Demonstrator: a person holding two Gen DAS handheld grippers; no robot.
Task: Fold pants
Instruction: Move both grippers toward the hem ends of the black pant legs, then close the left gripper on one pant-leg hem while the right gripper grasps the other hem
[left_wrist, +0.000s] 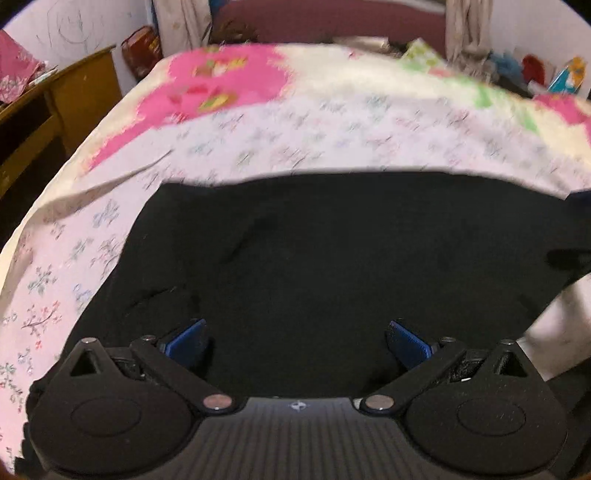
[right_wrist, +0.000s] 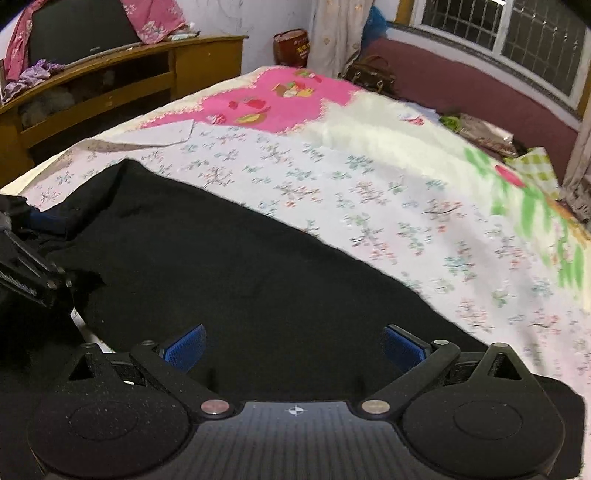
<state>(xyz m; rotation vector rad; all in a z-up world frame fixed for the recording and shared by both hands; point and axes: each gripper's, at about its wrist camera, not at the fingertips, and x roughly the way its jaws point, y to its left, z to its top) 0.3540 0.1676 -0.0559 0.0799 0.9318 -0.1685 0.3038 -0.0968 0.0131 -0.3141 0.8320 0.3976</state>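
Left gripper (left_wrist: 297, 341) low, level, pointing forward — blue-padded fingers (left_wrist: 188, 341) spread wide, nothing between them. Right gripper (right_wrist: 293, 347) in same pose: blue pads (right_wrist: 402, 350) wide apart, gap empty. In right wrist view, left gripper's black linkage and strip of blue pad show at left edge — the two grippers side by side, close together.

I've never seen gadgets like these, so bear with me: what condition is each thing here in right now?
Left gripper: open, blue pads apart, holding nothing.
Right gripper: open, holding nothing.
Black fabric pants: lying spread on the bed, a few wrinkles, not gripped.
Floral white bedsheet: spread flat under the pants.
Wooden cabinet: shelves open, clothes piled on top.
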